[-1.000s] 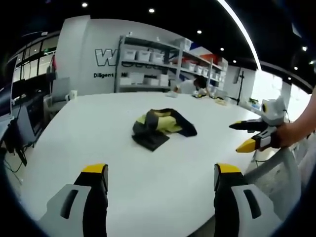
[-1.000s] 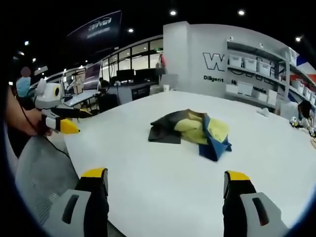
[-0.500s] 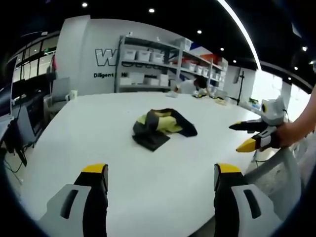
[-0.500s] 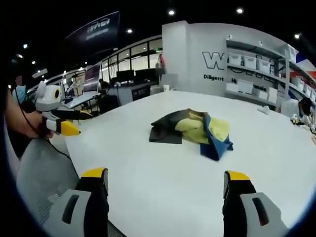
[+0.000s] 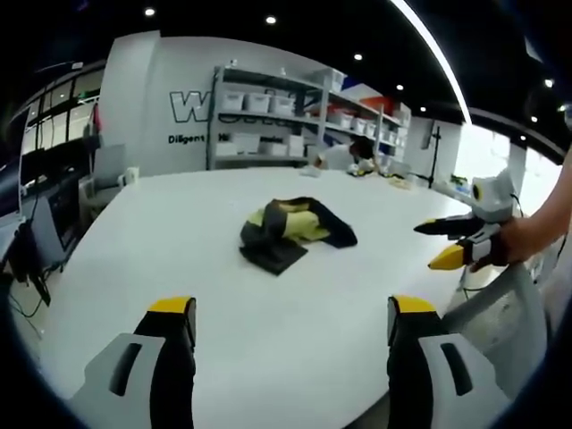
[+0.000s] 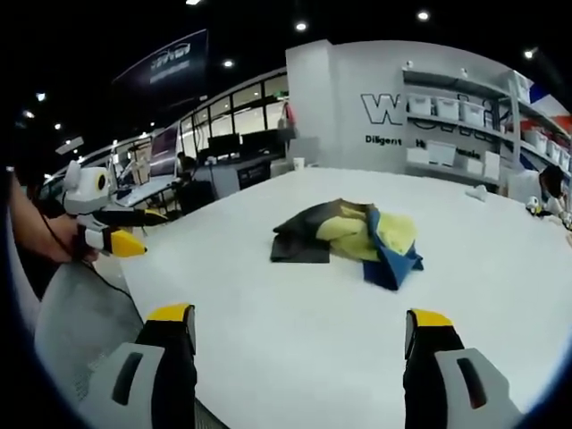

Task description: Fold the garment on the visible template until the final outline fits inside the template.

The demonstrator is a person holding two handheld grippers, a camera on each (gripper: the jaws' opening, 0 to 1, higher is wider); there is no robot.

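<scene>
Both tools wide apart and empty, garment crumpled mid-desk.

In the left gripper view, the left tool (image 5: pixel 286 323) rises at the bottom with jaws spread; the right tool (image 5: pixel 440 242), hand-held, sits at right, jaws parted. The right gripper view shows the right tool's own jaws spread at the bottom. The yellow, dark and blue garment (image 6: pixel 349 239) lies bunched at center frame on the white desk (image 6: pixel 295 331), well apart from both tools.
</scene>
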